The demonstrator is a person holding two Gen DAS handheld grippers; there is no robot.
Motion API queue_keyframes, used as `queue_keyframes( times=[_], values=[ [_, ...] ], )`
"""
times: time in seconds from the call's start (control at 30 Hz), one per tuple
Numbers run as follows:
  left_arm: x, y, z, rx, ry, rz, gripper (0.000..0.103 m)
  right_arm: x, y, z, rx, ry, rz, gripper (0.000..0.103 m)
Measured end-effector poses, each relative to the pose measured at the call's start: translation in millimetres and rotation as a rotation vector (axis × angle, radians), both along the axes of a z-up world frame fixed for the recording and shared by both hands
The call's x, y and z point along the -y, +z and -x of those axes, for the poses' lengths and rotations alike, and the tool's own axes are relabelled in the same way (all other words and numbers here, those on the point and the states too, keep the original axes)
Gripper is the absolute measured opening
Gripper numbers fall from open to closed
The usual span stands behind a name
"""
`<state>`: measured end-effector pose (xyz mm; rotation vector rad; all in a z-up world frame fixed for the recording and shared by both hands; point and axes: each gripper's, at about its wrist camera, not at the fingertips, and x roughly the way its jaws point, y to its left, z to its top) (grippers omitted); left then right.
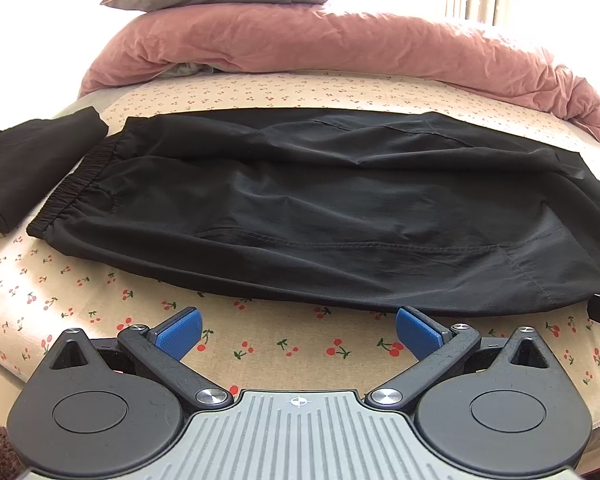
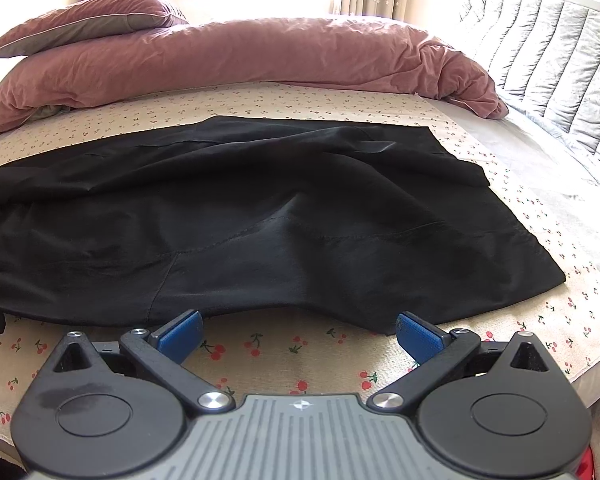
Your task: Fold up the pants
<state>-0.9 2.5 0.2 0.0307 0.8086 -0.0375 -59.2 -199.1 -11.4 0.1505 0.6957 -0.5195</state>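
The pants (image 1: 300, 208) lie flat on the bed (image 1: 284, 344), long axis crosswise, directly ahead of both claws. My left claw (image 1: 298, 334) and right claw (image 2: 299, 334) are wide open, empty, just short of the near edge.

No text, label, brand or number can be read in either view. The only sign is a small white crosshair mark on the grey ribbed housing of each claw, left (image 1: 298, 328) and right (image 2: 298, 330).
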Motion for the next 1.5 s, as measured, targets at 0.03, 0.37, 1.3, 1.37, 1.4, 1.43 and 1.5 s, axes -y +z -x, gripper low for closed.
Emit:
queue_keyframes(
  times=[0.03, 0.37, 1.3, 1.37, 1.4, 1.43, 1.5],
  values=[
    [0.1, 0.0, 0.0, -0.001, -0.001, 0.000, 0.103, 0.0, 0.0, -0.1, 0.000, 0.001, 0.000, 0.103],
    [0.5, 0.2, 0.1, -0.002, -0.002, 0.003, 0.103, -0.4, -0.1, -0.6, -0.002, 0.002, 0.001, 0.103],
    [2.6, -1.0, 1.2, -0.004, -0.001, 0.004, 0.103, -2.4, -2.6, -2.5, -0.011, 0.004, 0.000, 0.103],
    [2.9, -2.1, 0.5, -0.006, -0.003, 0.004, 0.103, -2.6, -3.2, -1.9, -0.012, 0.004, 0.001, 0.103],
    [3.0, -2.3, 0.7, -0.007, -0.003, 0.004, 0.103, -1.6, -2.9, -2.1, -0.012, 0.005, 0.000, 0.103],
    [3.7, -2.7, 1.2, -0.008, -0.003, 0.005, 0.103, -1.7, -2.9, -1.9, -0.011, 0.005, 0.000, 0.103],
    [3.0, -3.0, 1.2, -0.009, -0.005, 0.005, 0.103, -1.8, -3.3, -1.6, -0.012, 0.006, 0.000, 0.103]
  ],
)
